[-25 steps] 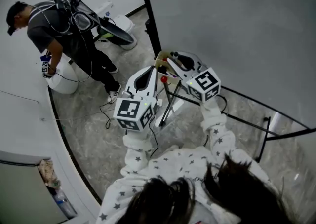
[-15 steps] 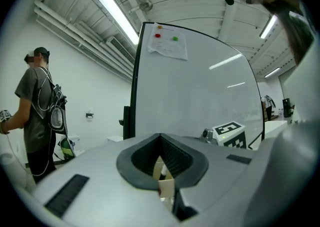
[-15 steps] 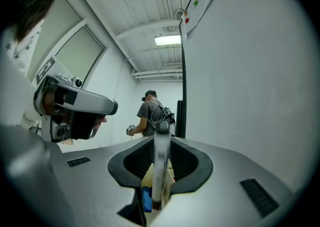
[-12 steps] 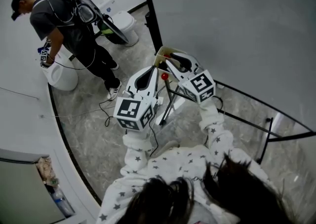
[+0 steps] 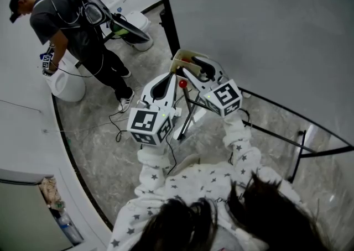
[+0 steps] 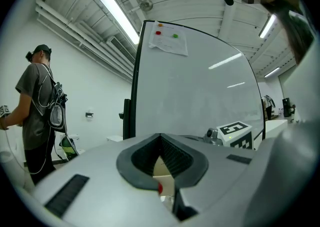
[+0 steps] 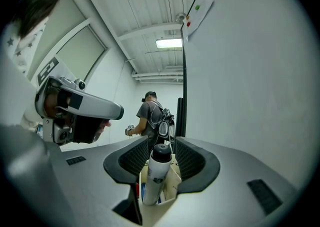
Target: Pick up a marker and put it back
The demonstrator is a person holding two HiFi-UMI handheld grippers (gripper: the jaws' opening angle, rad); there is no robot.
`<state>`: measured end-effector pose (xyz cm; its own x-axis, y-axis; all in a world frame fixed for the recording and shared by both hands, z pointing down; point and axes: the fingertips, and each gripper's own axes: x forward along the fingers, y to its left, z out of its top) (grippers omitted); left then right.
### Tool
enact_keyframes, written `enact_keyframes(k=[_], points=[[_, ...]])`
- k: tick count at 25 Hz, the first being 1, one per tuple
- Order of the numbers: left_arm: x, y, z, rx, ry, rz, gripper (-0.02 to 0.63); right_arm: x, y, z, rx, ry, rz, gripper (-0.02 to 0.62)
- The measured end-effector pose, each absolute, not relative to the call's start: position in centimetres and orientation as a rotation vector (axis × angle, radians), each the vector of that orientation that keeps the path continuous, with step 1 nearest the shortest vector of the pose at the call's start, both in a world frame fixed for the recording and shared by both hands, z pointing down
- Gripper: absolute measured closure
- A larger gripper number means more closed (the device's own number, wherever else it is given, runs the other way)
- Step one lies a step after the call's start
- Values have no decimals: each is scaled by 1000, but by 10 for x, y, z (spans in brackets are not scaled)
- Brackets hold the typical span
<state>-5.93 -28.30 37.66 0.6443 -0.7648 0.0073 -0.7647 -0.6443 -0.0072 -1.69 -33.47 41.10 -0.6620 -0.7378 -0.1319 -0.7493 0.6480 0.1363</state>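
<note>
A white marker with a black cap (image 7: 156, 173) stands upright in a beige holder (image 7: 172, 186) fixed at the whiteboard's lower edge. My right gripper (image 7: 161, 153) straddles it. Its jaws are opening, and the pads stand clear of the marker on both sides. In the head view the right gripper (image 5: 189, 68) reaches into the holder (image 5: 185, 55), beside a red marker cap (image 5: 182, 84). My left gripper (image 5: 167, 78) hovers just left of the holder. The left gripper (image 6: 161, 140) is shut with nothing in it; the holder (image 6: 162, 168) and a red tip (image 6: 160, 187) show below its pads.
The grey whiteboard (image 5: 265, 34) stands on a black frame with legs (image 5: 276, 134) spreading over the floor. A person in a dark shirt (image 5: 66, 29) stands at the back left by a white bucket (image 5: 66, 87). A cable (image 5: 119, 128) trails on the floor.
The right gripper's marker cube has shifted slightly left. The person at the back has moved a little. The left gripper has stayed in place.
</note>
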Motion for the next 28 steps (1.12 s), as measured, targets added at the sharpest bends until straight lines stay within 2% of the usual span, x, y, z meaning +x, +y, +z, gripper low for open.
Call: enact_keyframes(k=[21, 25, 28], points=[[-18, -273, 326, -2938, 1161, -17, 604, 8, -279, 321, -1221, 2823, 197, 445], [-11, -270, 326, -2944, 1139, -8, 604, 16, -271, 316, -1236, 2815, 209, 563], [-7, -265, 324, -2943, 1123, -8, 604, 19, -264, 313, -1221, 2799, 181, 589]])
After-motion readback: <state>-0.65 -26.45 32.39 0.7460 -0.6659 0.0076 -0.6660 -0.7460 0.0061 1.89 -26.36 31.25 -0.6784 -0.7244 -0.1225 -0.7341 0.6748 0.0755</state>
